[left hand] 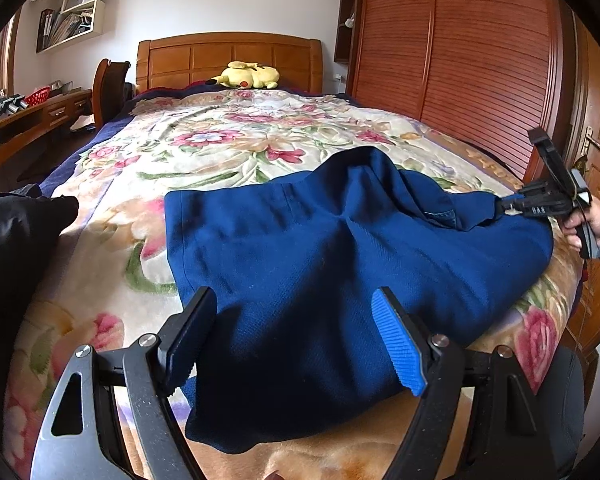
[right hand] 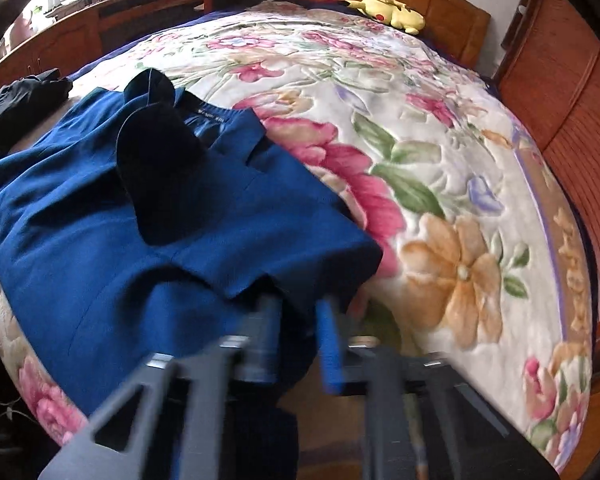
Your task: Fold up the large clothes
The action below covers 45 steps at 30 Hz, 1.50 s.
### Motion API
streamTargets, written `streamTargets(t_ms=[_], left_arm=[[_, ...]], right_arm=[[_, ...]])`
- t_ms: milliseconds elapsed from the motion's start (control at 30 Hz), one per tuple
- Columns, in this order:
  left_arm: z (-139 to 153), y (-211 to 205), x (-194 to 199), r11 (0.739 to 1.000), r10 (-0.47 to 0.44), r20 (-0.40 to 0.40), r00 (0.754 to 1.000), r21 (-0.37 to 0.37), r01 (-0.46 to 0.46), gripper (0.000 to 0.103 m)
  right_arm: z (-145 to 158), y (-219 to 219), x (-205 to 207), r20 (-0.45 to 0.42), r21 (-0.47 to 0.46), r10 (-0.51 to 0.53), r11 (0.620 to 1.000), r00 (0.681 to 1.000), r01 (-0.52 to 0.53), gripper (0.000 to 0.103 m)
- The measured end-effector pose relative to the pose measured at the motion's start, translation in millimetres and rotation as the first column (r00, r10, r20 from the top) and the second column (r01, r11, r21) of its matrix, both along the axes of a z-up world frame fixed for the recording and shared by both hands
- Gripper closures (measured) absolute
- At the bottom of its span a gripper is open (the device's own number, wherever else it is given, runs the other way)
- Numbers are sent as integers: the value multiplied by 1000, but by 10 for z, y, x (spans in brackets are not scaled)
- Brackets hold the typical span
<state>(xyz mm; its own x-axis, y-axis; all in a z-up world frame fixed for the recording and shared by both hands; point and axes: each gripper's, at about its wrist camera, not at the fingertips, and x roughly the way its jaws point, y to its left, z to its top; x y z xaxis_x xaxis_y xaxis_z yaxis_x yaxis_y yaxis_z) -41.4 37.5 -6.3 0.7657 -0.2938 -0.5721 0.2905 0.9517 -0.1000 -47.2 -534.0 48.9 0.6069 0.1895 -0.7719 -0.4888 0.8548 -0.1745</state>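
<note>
A large dark-blue garment [left hand: 320,248] lies spread on the floral bedspread [left hand: 220,136], reaching the bed's near edge. My left gripper [left hand: 294,292] hovers over its near part, open, with nothing between the blue-padded fingers [left hand: 400,344]. At the right edge of the bed my right gripper [left hand: 508,207], held by a hand [left hand: 592,220], is shut on a bunched corner of the cloth. In the right wrist view the garment [right hand: 100,240] shows its dark collar [right hand: 156,176], and the blurred right gripper [right hand: 298,312] pinches the fabric's edge.
A black garment [left hand: 16,232] sits bunched at the bed's left side. A yellow plush toy [left hand: 246,76] lies by the wooden headboard. A wooden desk [left hand: 28,120] and chair stand to the left, a slatted wardrobe [left hand: 460,60] to the right.
</note>
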Motion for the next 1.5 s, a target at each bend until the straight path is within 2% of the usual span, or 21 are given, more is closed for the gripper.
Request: streamTargets(t_ms=[100, 300, 400, 467, 533, 600, 667, 700, 733, 800, 933, 1133, 1367, 1500], left_arm=[[-13, 12, 5, 1000, 2, -1, 1000, -1, -2, 22], [-49, 36, 16, 1000, 9, -3, 1000, -9, -9, 22], [-75, 52, 7, 1000, 13, 0, 1000, -24, -13, 23], [-95, 60, 10, 999, 15, 0, 1000, -34, -15, 22], [-100, 77, 0, 999, 15, 5, 1000, -48, -15, 22], [-92, 87, -9, 999, 15, 5, 1000, -52, -15, 22], [-75, 93, -21, 999, 16, 10, 1000, -47, -16, 22], [-72, 97, -28, 999, 17, 13, 1000, -45, -17, 22], [-69, 103, -30, 999, 19, 14, 1000, -44, -18, 22], [-59, 117, -41, 999, 25, 18, 1000, -44, -24, 22], [-44, 137, -69, 999, 39, 25, 999, -32, -38, 22], [-52, 196, -63, 997, 69, 14, 997, -19, -69, 22], [-78, 240, -81, 994, 106, 1, 994, 0, -106, 22], [-101, 278, -99, 992, 123, -4, 992, 4, -123, 23]], right_arm=[[102, 42, 72, 38, 25, 6, 1000, 999, -7, 100], [293, 59, 398, 151, 68, -89, 994, 984, 80, 102], [372, -1, 634, 201, 110, -177, 981, 963, 158, 102], [358, -90, 853, 224, 126, -274, 960, 935, 250, 101], [288, -187, 1077, 194, 139, -354, 933, 915, 331, 101], [204, -260, 1223, 138, 160, -379, 920, 915, 357, 92], [155, -303, 1275, 108, 168, -399, 910, 911, 378, 65], [150, -323, 1273, 102, 177, -400, 908, 911, 379, 60], [150, -349, 1242, 106, 186, -403, 906, 909, 380, 57], [175, -362, 1182, 108, 181, -401, 908, 910, 379, 57], [296, -299, 888, 110, 168, -337, 933, 935, 317, 57], [416, -163, 88, 185, 140, -207, 973, 961, 183, 57], [328, 31, -439, 181, 179, -107, 981, 978, 74, 56], [235, 101, -605, 194, 207, -68, 978, 979, 27, 47]])
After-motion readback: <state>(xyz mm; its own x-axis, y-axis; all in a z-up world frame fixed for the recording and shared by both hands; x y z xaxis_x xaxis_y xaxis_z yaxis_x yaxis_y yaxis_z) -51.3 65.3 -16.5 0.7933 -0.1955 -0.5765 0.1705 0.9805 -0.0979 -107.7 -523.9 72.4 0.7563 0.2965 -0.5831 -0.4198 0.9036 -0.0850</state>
